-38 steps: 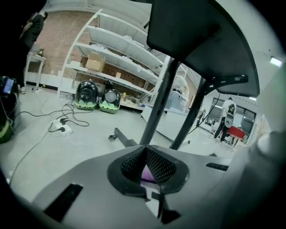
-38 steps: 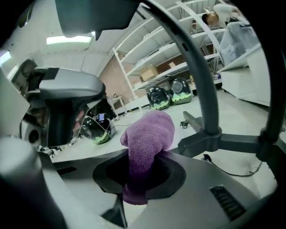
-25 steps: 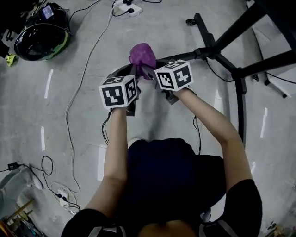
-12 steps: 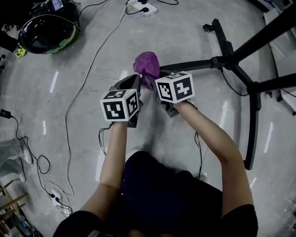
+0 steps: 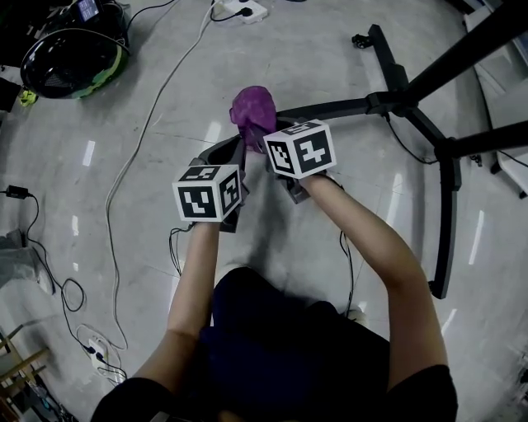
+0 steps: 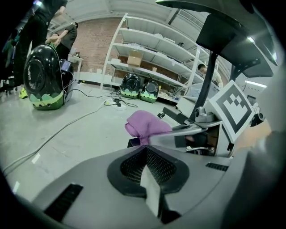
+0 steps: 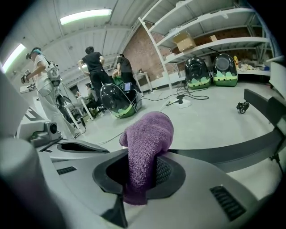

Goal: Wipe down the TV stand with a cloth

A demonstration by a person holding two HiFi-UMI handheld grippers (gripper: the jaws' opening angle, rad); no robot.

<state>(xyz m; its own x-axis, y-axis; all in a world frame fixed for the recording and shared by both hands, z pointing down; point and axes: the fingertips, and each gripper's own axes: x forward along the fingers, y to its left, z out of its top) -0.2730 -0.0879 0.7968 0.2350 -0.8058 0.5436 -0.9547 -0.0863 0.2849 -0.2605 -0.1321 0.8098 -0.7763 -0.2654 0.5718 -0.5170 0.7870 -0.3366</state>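
Note:
A purple cloth (image 5: 252, 108) is bunched up and sticks out from between the jaws of my right gripper (image 5: 264, 136), which is shut on it. The right gripper view shows the cloth (image 7: 149, 133) pinched in that gripper (image 7: 142, 157). My left gripper (image 5: 238, 154) is just left of it, jaws closed together with nothing between them (image 6: 145, 146); the cloth (image 6: 144, 125) shows just past its tip. The TV stand's black base leg (image 5: 330, 107) runs along the floor right behind the cloth, and its dark posts (image 5: 462, 49) rise at the right.
A black and green pod-shaped case (image 5: 73, 56) lies at the top left. Cables (image 5: 140, 157) and power strips (image 5: 239, 10) trail over the grey floor. A caster (image 7: 241, 107) ends one stand leg. People (image 7: 96, 67) stand by shelving at the far wall.
The cloth stays pinched in my right gripper. Both grippers hold nearly the same pose side by side, and the view has shifted slightly over the floor.

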